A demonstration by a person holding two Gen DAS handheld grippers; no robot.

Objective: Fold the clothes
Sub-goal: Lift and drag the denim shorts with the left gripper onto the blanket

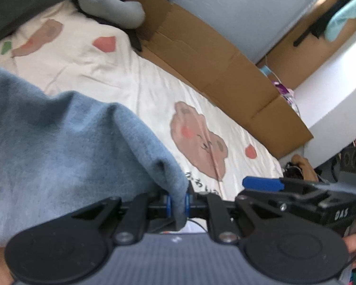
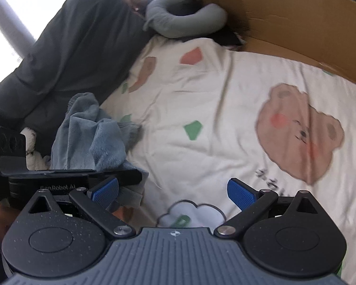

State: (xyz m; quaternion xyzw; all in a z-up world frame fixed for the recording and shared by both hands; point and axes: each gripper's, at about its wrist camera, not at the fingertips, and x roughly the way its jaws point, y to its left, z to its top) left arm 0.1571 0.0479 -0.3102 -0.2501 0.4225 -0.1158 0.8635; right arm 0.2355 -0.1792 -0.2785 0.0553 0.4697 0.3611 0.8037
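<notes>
I count: my grippers 2 (left gripper (image 1: 178,201), right gripper (image 2: 173,192)) | blue garment (image 1: 59,142) 1 | bear-print sheet (image 2: 225,109) 1 | grey neck pillow (image 2: 185,21) 1 | cardboard sheet (image 1: 213,66) 1

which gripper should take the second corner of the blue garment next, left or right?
Right, probably. The right gripper is open and empty above the bear-print sheet, close beside the blue garment. The left gripper is already shut on an edge of that garment, so it is occupied.

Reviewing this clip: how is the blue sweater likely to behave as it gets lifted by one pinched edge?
Probably floppy: the blue sweater sags in soft folds from the shut left gripper. Its knit texture likely grips the pads rather than slipping. The free part may bunch; the open right gripper holds nothing.
</notes>
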